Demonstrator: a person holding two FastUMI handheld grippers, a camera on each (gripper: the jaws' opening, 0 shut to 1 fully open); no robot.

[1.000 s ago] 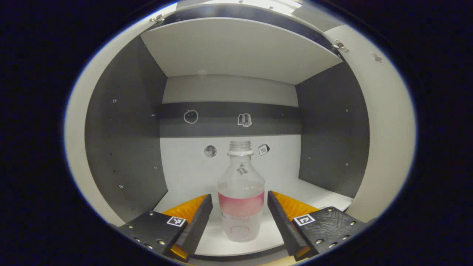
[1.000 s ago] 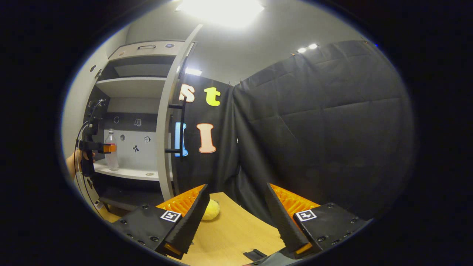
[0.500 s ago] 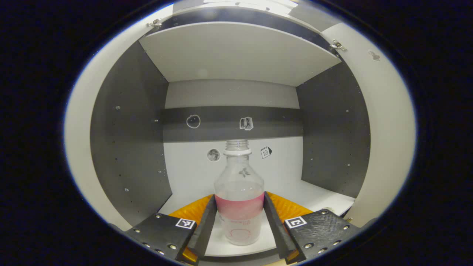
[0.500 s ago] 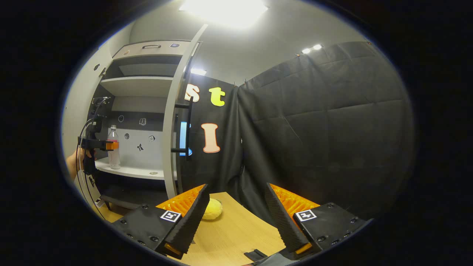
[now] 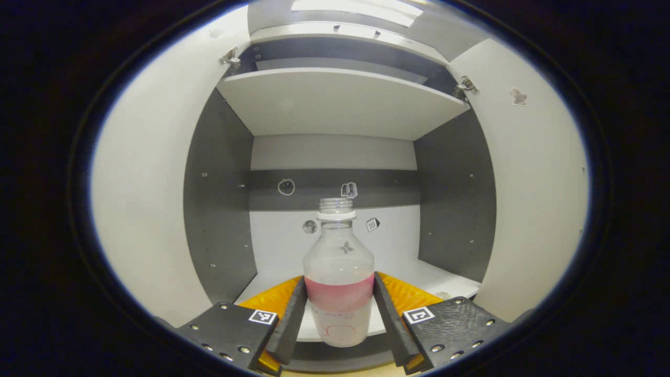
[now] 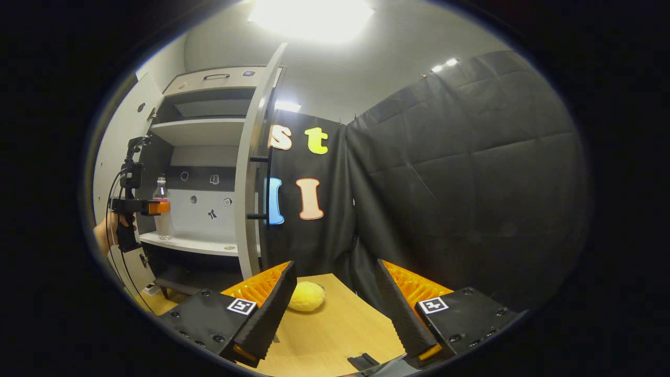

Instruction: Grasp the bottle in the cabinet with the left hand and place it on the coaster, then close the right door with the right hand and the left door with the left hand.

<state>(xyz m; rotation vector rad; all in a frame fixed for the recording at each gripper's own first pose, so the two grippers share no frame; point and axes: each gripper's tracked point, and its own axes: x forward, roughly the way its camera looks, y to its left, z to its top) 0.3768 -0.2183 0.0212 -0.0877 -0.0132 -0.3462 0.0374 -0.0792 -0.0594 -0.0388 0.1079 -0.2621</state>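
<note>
- The clear plastic bottle with a pink label band stands upright and uncapped between your left gripper's jaws, which press on both sides of it at the band.
- Its base is over the front edge of the white cabinet shelf; whether it touches the shelf you cannot tell.
- In the right gripper view, the bottle sits at the front of the open cabinet, your hand holding the left gripper.
- Both white doors, left door and right door, stand open.
- Your right gripper hangs over the light wooden worktop, jaws apart and holding nothing.
- A round yellow fuzzy object lies on the worktop beyond its jaws.
</note>
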